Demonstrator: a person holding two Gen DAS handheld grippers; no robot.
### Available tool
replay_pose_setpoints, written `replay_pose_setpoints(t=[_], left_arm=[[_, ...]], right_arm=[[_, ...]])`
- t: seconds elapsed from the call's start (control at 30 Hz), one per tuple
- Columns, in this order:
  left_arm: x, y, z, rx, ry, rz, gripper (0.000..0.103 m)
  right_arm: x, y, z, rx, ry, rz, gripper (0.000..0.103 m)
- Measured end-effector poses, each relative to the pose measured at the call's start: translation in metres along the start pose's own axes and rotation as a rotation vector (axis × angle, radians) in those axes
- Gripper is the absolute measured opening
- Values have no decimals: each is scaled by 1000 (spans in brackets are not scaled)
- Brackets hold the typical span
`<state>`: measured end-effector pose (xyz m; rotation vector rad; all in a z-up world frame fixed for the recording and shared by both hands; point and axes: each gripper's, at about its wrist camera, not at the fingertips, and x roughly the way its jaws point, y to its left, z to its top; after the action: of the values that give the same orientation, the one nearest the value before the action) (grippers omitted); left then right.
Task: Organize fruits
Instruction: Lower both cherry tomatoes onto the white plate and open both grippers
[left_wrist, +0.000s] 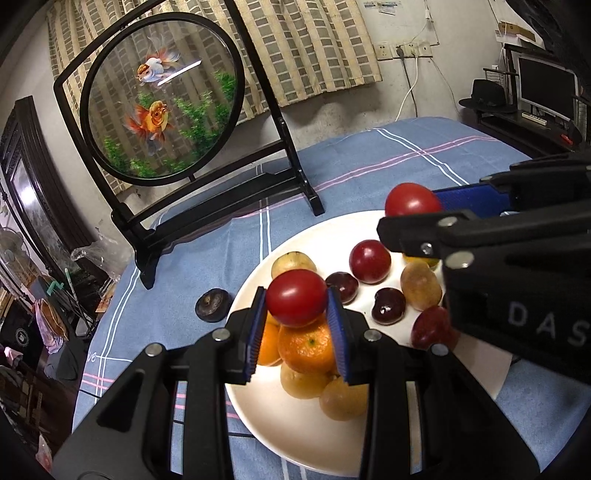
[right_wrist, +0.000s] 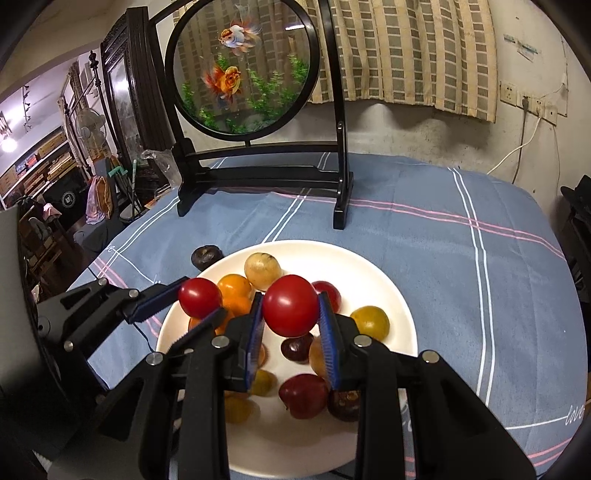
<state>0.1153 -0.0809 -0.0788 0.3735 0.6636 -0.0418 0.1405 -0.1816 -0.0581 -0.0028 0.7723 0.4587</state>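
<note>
Each claw is gripping a red tomato between its blue pads above the white plate (left_wrist: 255, 291): left claw (left_wrist: 297, 299) mid-frame, right claw (right_wrist: 290, 306) likewise.

The room is dim, but light from above falls bright on the white plate (left_wrist: 258, 417). Small shiny spots sit on the red tomatoes (right_wrist: 290, 304). A white streak of glare crosses the round glass fish picture (left_wrist: 162, 96). Both views bend at the edges, and the corners go black.
</note>
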Motion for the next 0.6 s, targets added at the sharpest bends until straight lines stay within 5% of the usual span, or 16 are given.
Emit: replay_pose_setpoints(t=[0.6], left_arm=[[14, 1, 2, -6, -4, 3, 34]], right_arm=[[31, -3, 8, -31, 55, -42, 29]])
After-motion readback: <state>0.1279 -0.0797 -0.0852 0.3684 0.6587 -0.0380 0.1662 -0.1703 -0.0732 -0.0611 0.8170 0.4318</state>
